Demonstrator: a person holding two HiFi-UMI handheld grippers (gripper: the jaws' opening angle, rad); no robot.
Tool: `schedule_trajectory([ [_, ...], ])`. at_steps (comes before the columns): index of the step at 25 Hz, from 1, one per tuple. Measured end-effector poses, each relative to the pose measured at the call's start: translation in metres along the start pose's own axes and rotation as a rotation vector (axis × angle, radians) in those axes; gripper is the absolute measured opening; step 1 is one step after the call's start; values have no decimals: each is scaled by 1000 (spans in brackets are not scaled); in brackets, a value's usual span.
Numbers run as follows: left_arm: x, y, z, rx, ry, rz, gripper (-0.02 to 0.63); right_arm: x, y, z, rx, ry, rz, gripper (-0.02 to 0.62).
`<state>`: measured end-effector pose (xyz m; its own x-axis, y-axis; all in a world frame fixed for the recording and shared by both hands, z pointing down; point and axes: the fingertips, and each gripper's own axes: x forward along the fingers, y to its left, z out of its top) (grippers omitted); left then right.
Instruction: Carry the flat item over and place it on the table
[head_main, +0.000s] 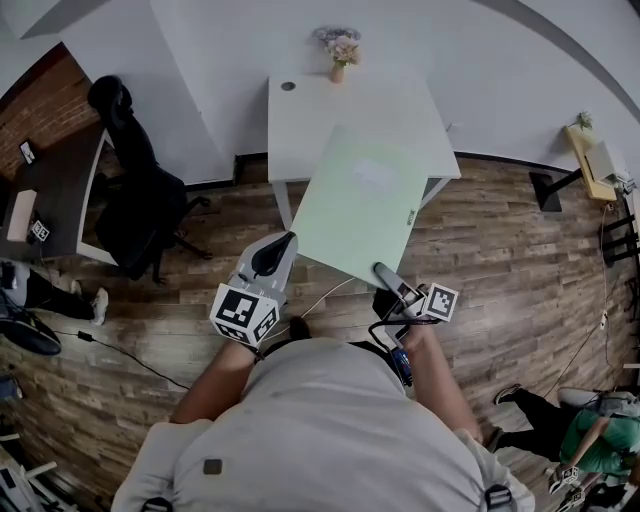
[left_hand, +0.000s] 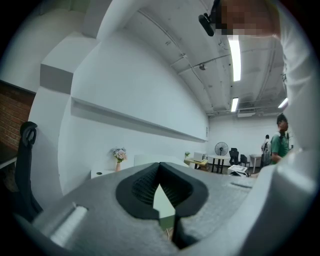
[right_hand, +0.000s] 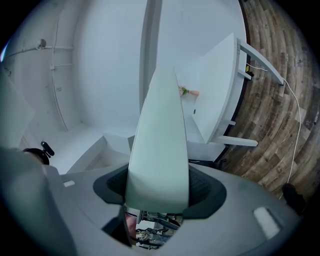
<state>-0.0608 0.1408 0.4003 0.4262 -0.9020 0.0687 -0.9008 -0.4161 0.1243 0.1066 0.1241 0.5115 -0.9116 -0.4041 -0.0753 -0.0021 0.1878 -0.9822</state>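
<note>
A large, flat, pale green board (head_main: 360, 205) hangs tilted over the wood floor, its far edge overlapping the near edge of a white table (head_main: 300, 110). My right gripper (head_main: 386, 273) is shut on the board's near corner. In the right gripper view the board (right_hand: 159, 135) runs edge-on between the black pads toward the table (right_hand: 220, 90). My left gripper (head_main: 284, 242) points up beside the board's left edge, apart from it. Its jaws (left_hand: 160, 167) meet at the tips with nothing between them, and a sliver of the board (left_hand: 162, 200) shows behind them.
A small vase of flowers (head_main: 338, 48) stands at the table's far edge. A black office chair (head_main: 140, 190) and a dark desk (head_main: 50, 190) are to the left. At the right wall are a wooden shelf (head_main: 590, 160) and a seated person (head_main: 590, 440). A cable (head_main: 130, 355) lies on the floor.
</note>
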Motion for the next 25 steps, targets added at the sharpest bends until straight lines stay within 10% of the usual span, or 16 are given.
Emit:
schedule_trajectory([
  [13, 43, 90, 1, -39, 38, 7, 0, 81, -28, 39, 42, 5, -42, 298],
  [25, 60, 88, -4, 25, 36, 32, 0, 86, -42, 61, 47, 18, 3, 298],
])
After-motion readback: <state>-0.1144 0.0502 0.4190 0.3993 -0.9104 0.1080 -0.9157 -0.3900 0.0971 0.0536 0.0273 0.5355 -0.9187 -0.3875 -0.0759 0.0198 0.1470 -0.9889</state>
